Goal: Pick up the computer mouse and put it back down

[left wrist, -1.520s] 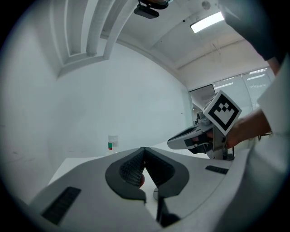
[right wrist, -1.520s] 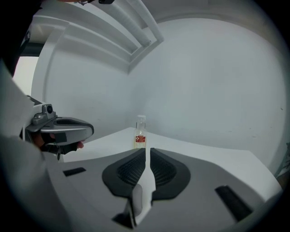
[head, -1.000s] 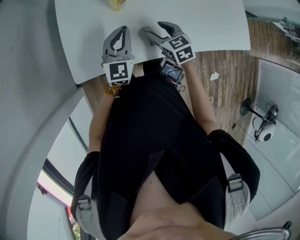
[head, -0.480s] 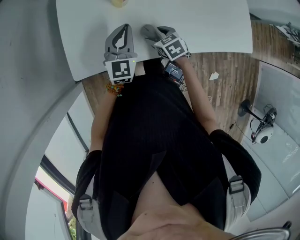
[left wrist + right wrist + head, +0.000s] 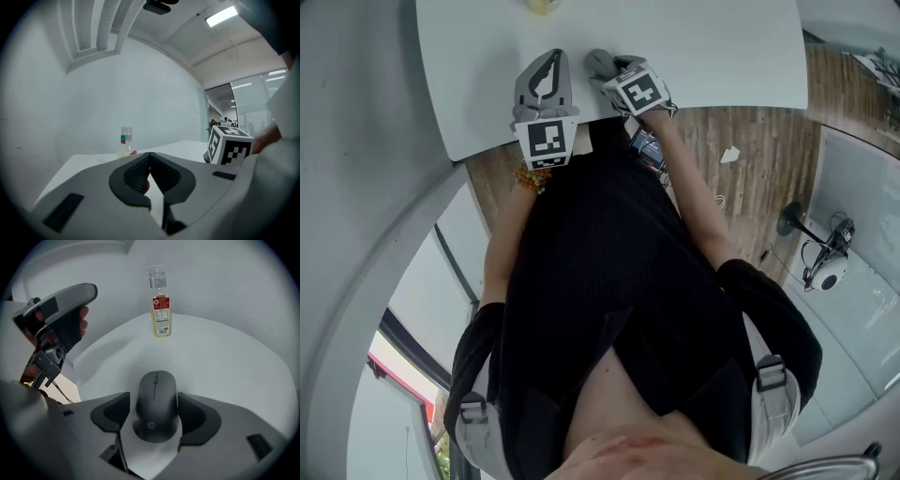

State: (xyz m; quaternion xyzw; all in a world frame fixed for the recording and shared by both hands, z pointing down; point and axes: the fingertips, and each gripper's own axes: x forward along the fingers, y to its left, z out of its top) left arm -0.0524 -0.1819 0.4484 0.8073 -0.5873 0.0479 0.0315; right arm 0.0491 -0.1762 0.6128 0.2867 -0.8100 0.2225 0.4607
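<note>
A dark grey computer mouse [image 5: 155, 404] lies flat on the white table [image 5: 225, 362], lengthwise between the jaws of my right gripper [image 5: 154, 414]. Those jaws have just been opening; the pads stand close along the mouse's sides without pressing on it. In the head view the right gripper [image 5: 614, 67] points steeply down at the table's near edge and hides the mouse. My left gripper [image 5: 546, 86] hovers level beside it to the left, shut with nothing in it [image 5: 149, 157].
A clear bottle [image 5: 159, 303] of yellowish liquid with a label stands at the table's far side, also seen as the bottle [image 5: 125, 143] in the left gripper view. Wooden floor [image 5: 750, 150] lies to the right of the table, a grey wall to the left.
The right gripper has sunk toward the table and tipped further downward, its fingers now close against the tabletop. The left gripper has stayed where it was.
</note>
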